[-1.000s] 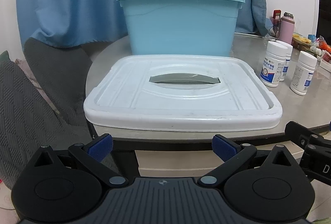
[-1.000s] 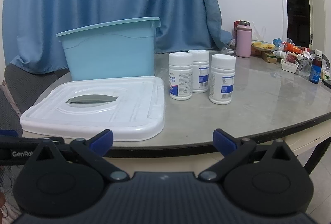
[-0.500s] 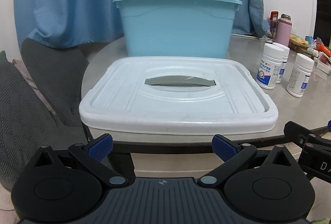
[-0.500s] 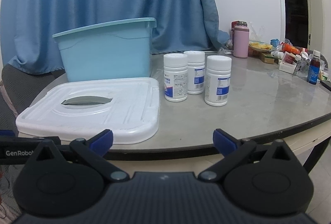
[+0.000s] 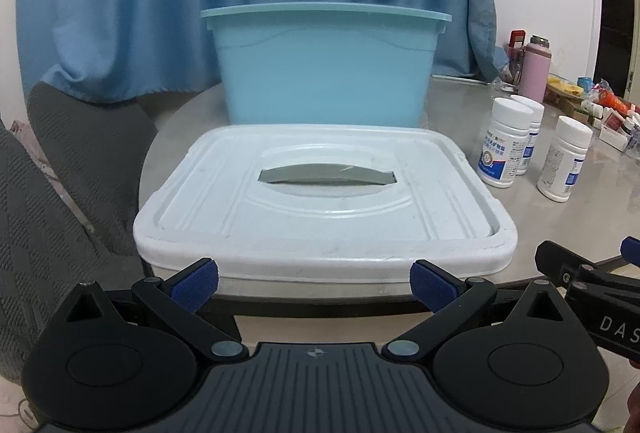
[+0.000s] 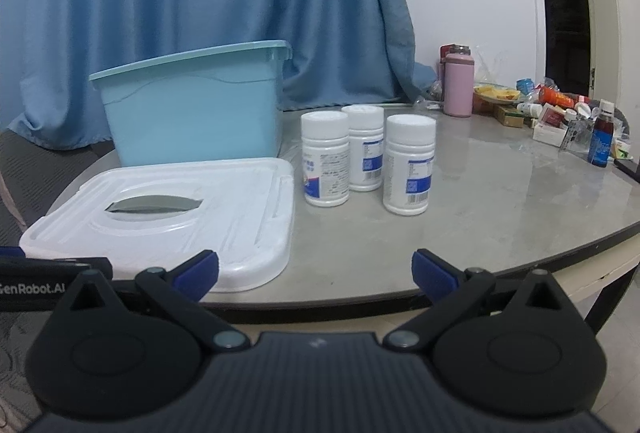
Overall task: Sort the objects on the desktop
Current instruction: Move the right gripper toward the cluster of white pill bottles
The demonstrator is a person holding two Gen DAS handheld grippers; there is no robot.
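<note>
At table edge: left gripper (image 5: 314,283) and right gripper (image 6: 316,273) both spread, empty (approach step). Three pill bottles (image 6: 368,157) upright beside white lid (image 6: 168,209), blue bin (image 6: 192,113) behind; next, right reaches nearest bottle.

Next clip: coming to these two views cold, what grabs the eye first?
The light blue storage bin stands open at the table's back, with its white lid lying flat in front of it near the table edge. Just right of the lid, three white pill bottles stand upright in a cluster. Both hand-held grippers, left and right, are open and empty, short of the table.
</note>
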